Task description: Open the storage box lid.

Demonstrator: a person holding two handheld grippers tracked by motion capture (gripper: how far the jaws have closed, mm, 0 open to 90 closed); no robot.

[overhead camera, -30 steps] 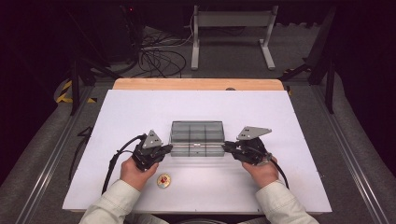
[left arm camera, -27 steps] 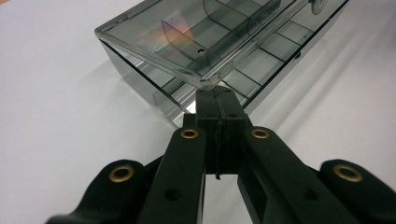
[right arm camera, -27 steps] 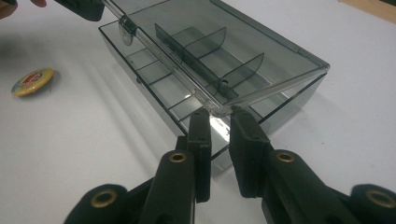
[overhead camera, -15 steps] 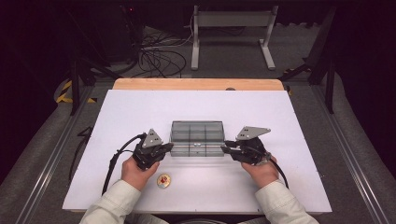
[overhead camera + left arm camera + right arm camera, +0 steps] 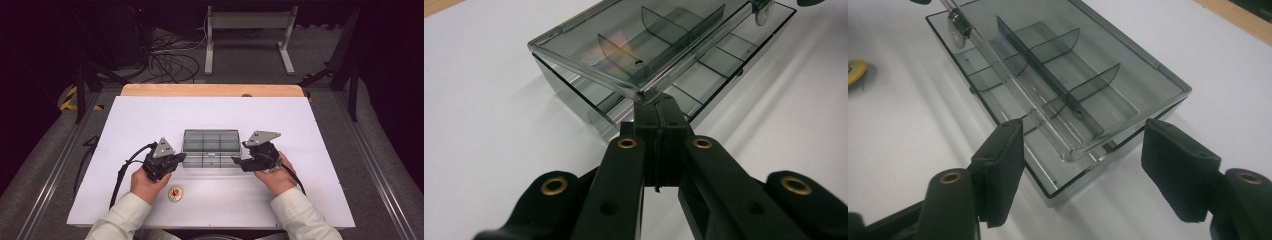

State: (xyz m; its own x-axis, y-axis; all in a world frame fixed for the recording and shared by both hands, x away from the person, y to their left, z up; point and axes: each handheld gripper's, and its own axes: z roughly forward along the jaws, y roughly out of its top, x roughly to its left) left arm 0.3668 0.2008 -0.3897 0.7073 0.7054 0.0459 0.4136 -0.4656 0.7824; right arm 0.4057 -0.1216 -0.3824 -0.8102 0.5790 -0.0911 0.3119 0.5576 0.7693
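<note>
A clear grey compartment box point(image 5: 210, 147) lies in the middle of the white table, its lid point(image 5: 649, 40) lifted a little off the base. My left gripper point(image 5: 182, 157) is shut at the box's left end. In the left gripper view its closed tips point(image 5: 659, 107) sit under the lid's near corner, between lid and base. My right gripper point(image 5: 235, 161) is at the box's right end and its jaws have just been opening. In the right gripper view the right gripper point(image 5: 1084, 127) stands open, its pads apart on either side of the box's point(image 5: 1058, 65) near corner without touching it.
A small round yellow disc point(image 5: 175, 193) lies on the table near the person's left hand, also seen as the disc point(image 5: 854, 70) in the right gripper view. A wooden strip point(image 5: 210, 90) edges the table's far side. The left gripper's cable point(image 5: 122, 170) loops toward the left edge.
The right gripper's jaws stand wider apart than before. Both hands stay at the ends of the box, and the left gripper has not moved.
</note>
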